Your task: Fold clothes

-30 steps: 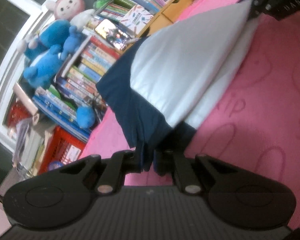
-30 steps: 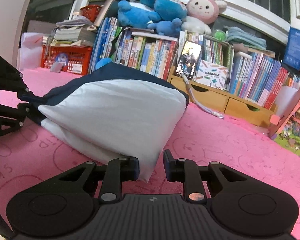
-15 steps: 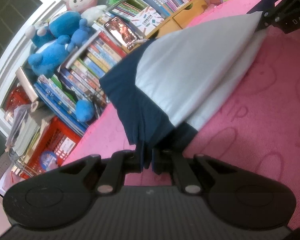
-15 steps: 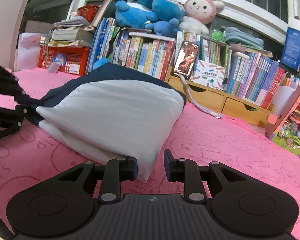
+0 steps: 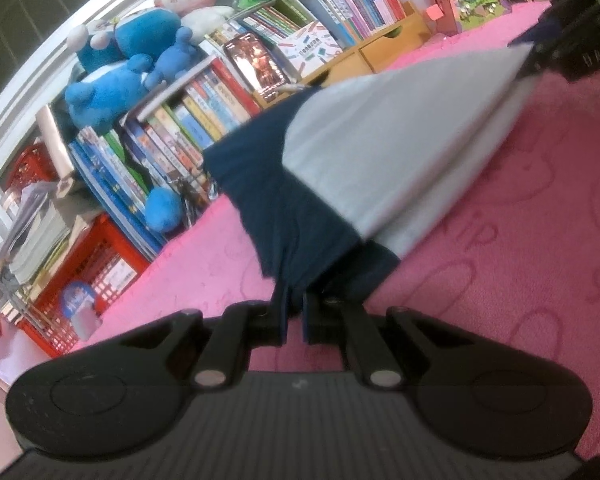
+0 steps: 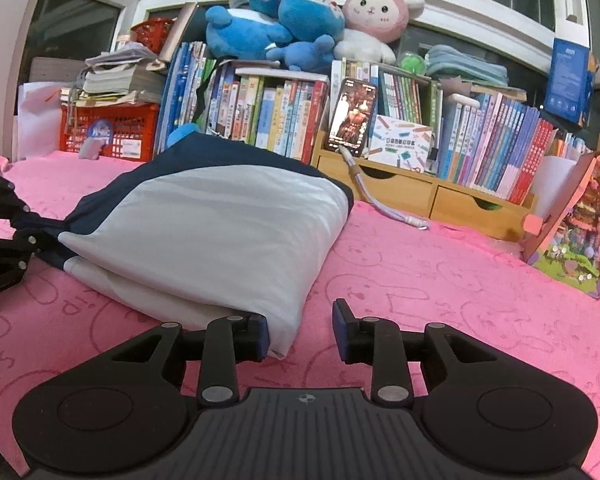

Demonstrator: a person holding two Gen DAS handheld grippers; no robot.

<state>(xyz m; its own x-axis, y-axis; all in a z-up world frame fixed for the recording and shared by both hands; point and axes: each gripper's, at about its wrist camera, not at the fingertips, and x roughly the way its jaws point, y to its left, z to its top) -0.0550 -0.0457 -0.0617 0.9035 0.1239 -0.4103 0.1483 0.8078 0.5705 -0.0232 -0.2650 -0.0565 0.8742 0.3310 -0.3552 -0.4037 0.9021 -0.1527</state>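
Left claw [image 5: 294,326] pinches navy end of folded garment [image 5: 364,152]; jaws pressed together on cloth. Right claw [image 6: 300,334] spread, jaws just been opening; white corner lies between them against left pad, not gripped. Garment rests folded on pink blanket [image 6: 440,280], navy band toward left claw, white body toward right. Cloth looks light, soft, limp; likely sags unless held at corners or folded edge. Open blanket to right; bookshelf [image 6: 284,108] and wooden drawers [image 6: 420,196] crowd far edge.

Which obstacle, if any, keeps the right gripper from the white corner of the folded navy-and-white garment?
Probably none: the right gripper has been opening, and the garment's white corner lies unpinched between its jaws on the pink mat.
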